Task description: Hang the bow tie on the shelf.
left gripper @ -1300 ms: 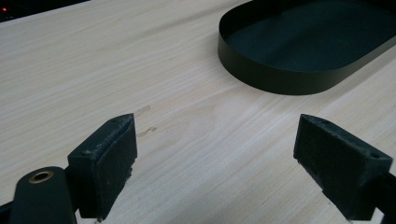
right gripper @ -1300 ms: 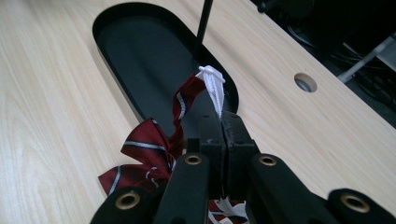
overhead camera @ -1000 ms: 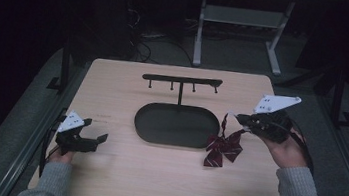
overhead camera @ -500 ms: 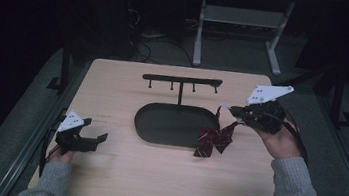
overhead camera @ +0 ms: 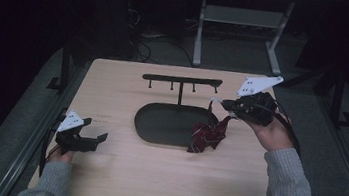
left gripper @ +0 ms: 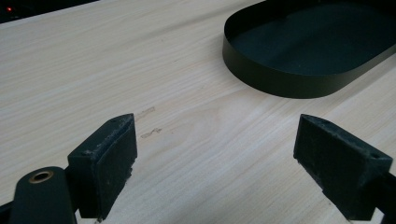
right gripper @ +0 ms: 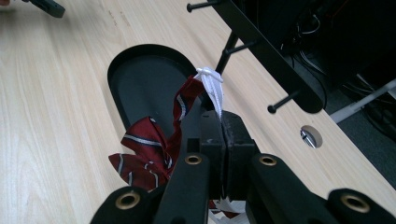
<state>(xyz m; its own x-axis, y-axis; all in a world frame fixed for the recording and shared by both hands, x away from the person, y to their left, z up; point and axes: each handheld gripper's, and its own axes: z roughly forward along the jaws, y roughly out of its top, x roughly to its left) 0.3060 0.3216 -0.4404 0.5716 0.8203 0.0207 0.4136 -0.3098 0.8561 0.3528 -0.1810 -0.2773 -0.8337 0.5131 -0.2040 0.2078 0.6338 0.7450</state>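
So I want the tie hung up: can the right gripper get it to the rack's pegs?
Probably yes. The right gripper grips the tie's white loop beside the rack, with nothing between them.

My left gripper (overhead camera: 88,139): black body, grey three-cornered plate on top with small dark marks, black cable trailing back. My right gripper (overhead camera: 218,103): same black build, pale plate (overhead camera: 258,84) with dark dots, black cable looping past wrist. Grey knit sleeves (overhead camera: 296,193) on both my forearms. Left gripper view: blocky black pads (left gripper: 112,161), scuffed and dusty, brass-ringed hole at base. Right gripper view: black jaw links, four brass-ringed holes (right gripper: 193,160).
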